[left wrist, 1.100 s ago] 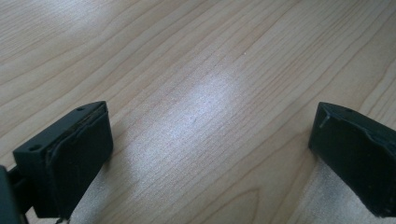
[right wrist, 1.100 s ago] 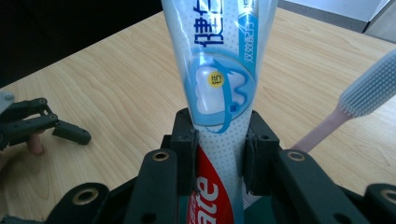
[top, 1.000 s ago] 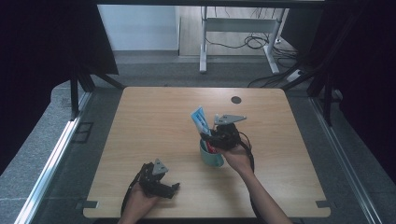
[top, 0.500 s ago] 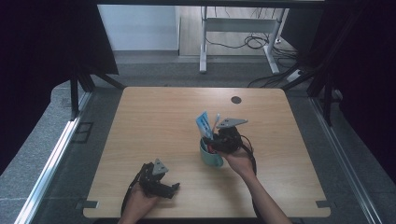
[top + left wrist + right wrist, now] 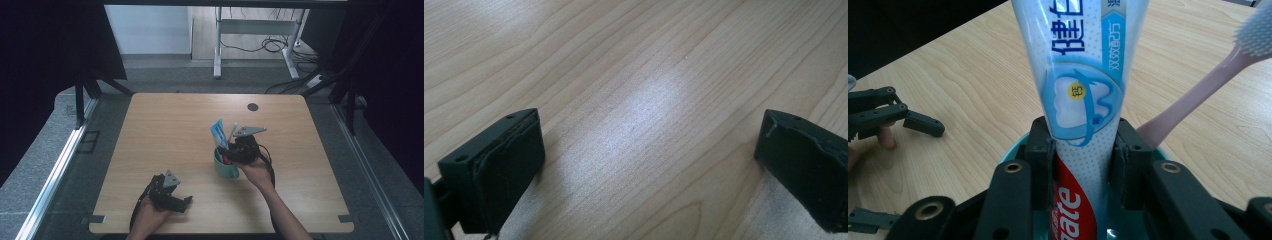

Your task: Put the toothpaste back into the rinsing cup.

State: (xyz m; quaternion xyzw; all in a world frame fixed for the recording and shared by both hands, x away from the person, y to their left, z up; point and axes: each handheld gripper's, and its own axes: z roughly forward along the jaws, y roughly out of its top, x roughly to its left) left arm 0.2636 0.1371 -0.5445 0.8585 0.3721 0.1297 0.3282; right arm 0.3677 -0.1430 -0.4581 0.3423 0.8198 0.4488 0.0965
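Note:
A teal cup stands on the wooden table, right of centre. Upright in it is a white, blue and red toothpaste tube, with my right gripper shut on its lower part just above the cup. In the right gripper view the tube rises between the jaws of the right gripper, over the cup's rim. A pink toothbrush leans out of the cup to the right. My left gripper rests near the table's front edge, open, with bare wood between the jaws of the left gripper.
A dark round cable hole sits near the table's far edge. Beyond the table stand a white desk frame and loose cables on the floor. Black curtains hang on both sides.
My right gripper and the toothpaste tube have shifted slightly right and settled lower over the cup. The left gripper has not moved.

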